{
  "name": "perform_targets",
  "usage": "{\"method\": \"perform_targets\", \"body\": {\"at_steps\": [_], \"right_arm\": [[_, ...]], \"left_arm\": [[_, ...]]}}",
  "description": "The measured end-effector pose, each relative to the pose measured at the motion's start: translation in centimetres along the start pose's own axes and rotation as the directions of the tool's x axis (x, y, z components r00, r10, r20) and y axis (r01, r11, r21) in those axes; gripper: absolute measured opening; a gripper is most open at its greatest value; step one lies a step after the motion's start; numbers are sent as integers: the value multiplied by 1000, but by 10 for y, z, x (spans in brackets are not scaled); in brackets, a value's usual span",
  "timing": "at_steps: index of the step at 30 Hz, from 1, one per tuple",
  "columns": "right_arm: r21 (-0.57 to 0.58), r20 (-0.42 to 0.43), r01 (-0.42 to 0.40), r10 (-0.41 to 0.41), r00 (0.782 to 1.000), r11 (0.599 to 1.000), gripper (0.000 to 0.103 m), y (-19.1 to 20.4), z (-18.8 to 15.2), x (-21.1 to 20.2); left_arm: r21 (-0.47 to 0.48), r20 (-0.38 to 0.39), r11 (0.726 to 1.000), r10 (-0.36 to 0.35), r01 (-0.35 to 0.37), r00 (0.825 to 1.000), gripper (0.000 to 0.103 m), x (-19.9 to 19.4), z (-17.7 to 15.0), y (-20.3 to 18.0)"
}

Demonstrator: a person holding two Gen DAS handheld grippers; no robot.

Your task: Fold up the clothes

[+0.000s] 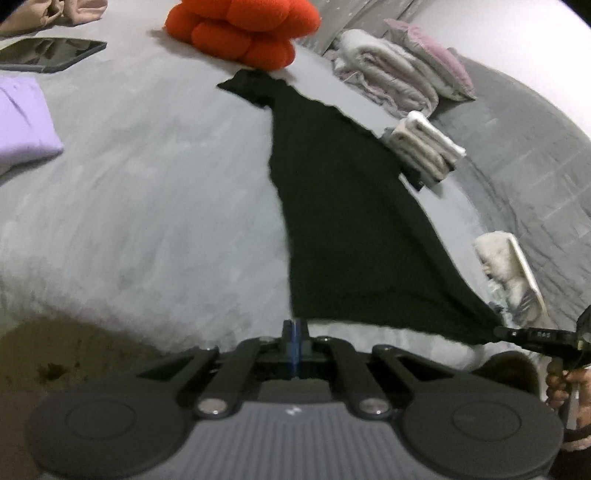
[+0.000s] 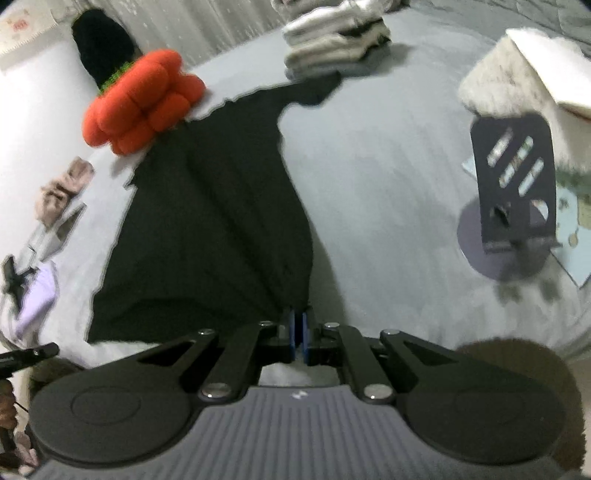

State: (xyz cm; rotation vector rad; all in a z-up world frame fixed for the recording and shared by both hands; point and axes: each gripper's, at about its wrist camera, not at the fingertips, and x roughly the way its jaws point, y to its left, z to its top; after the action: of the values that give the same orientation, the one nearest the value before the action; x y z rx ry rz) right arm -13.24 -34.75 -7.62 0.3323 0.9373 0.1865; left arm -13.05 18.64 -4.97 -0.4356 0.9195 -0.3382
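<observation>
With jaws pinched shut on its near hem corners, the left gripper and right gripper held a matte black garment stretched across the grey bedspread, its far end touching a knobbly orange plush cushion.

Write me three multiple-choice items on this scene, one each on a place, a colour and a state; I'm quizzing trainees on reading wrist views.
1. The far end of the black garment lies nearest to:
A. the orange knot cushion
B. the lilac garment
C. the tablet

2. The bedcover is:
A. white
B. grey
C. brown

3. The left gripper and right gripper are:
A. both open
B. one open
C. both shut on the garment's near edge

Answers: 1 A, its far end reaches the cushion. 2 B, grey throughout. 3 C, cloth runs into both closed fingertip pairs.
</observation>
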Motion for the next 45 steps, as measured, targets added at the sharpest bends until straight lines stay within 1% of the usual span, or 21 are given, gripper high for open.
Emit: {"method": "perform_targets", "body": {"at_steps": [2, 3, 4, 6, 10, 13, 15, 17, 18, 19, 21, 27, 29, 30, 31, 32, 33, 34, 36, 40, 45], "right_arm": [[4, -14, 16, -16, 1000, 1000, 6, -3, -2, 6], [9, -17, 21, -21, 1000, 1000, 6, -5, -2, 8], [14, -18, 23, -23, 1000, 1000, 7, -7, -2, 9], [22, -13, 27, -27, 1000, 999, 7, -9, -1, 9], [32, -11, 29, -28, 1000, 999, 7, -12, 1, 9], [44, -15, 25, -25, 1000, 999, 10, -14, 0, 10], [57, -13, 19, -18, 1000, 998, 15, -16, -1, 10], [71, -16, 20, -19, 1000, 997, 15, -18, 0, 11], [74, -16, 22, -21, 1000, 997, 19, -19, -1, 12], [76, -16, 25, -24, 1000, 997, 29, -21, -1, 12], [79, -14, 26, -25, 1000, 997, 38, -22, -2, 15], [56, 0, 27, -27, 1000, 998, 39, -21, -4, 23], [39, 3, 27, -27, 1000, 999, 37, -19, -4, 25], [24, 4, 29, -29, 1000, 999, 31, -17, -5, 26], [7, 3, 32, -32, 999, 999, 24, -14, -6, 27], [-5, 3, 31, -31, 1000, 1000, 20, -12, -7, 27], [-9, 3, 26, -26, 1000, 1000, 9, -11, -8, 27], [-11, 5, 22, -22, 1000, 1000, 6, -10, -8, 27], [-4, 21, 15, -14, 1000, 1000, 6, -9, -7, 21], [19, 54, -49, 48, 997, 999, 5, -11, -4, -1], [17, 68, -86, 85, 994, 996, 5, -10, -1, -21]], "left_arm": [[-21, 7, 1000, -6, 6, 1000, 4, 4, 2, 3], [-32, 10, 999, -12, 12, 1000, 11, 6, 3, 4], [-45, 13, 999, -22, 23, 1000, 24, 8, 4, 6], [-68, 17, 996, -49, 50, 999, 35, 12, 7, 8], [-117, 9, 989, -90, 91, 996, 35, 28, 15, 10], [-114, -11, 992, -61, 60, 998, 35, 43, 18, 6], [-106, -17, 993, -44, 42, 999, 35, 49, 17, 3], [-104, -16, 994, -36, 35, 999, 35, 54, 17, 0], [-108, -13, 994, -36, 34, 999, 35, 56, 17, 0], [-114, -10, 993, -37, 35, 999, 35, 56, 17, 0], [-124, -5, 992, -37, 36, 999, 35, 57, 17, 0], [-86, -3, 996, -19, 18, 1000, 32, 58, 14, -7], [-67, -19, 998, -19, 18, 1000, 23, 59, 13, -11], [-63, -27, 998, -20, 18, 999, 10, 61, 12, -13], [-61, -32, 998, -19, 17, 999, 4, 62, 10, -14], [-60, -29, 998, -15, 13, 999, 4, 62, 9, -15], [-55, -15, 998, -4, 4, 1000, 3, 60, 8, -18], [-46, 1, 999, 6, -6, 1000, 3, 56, 7, -20], [-29, 44, 999, 21, -20, 999, 3, 41, 6, -24], [-34, 104, 999, -4, 8, 995, 3, 5, 7, -21], [-5, 104, 1000, -10, 10, 995, 3, -22, 3, -22]]}}
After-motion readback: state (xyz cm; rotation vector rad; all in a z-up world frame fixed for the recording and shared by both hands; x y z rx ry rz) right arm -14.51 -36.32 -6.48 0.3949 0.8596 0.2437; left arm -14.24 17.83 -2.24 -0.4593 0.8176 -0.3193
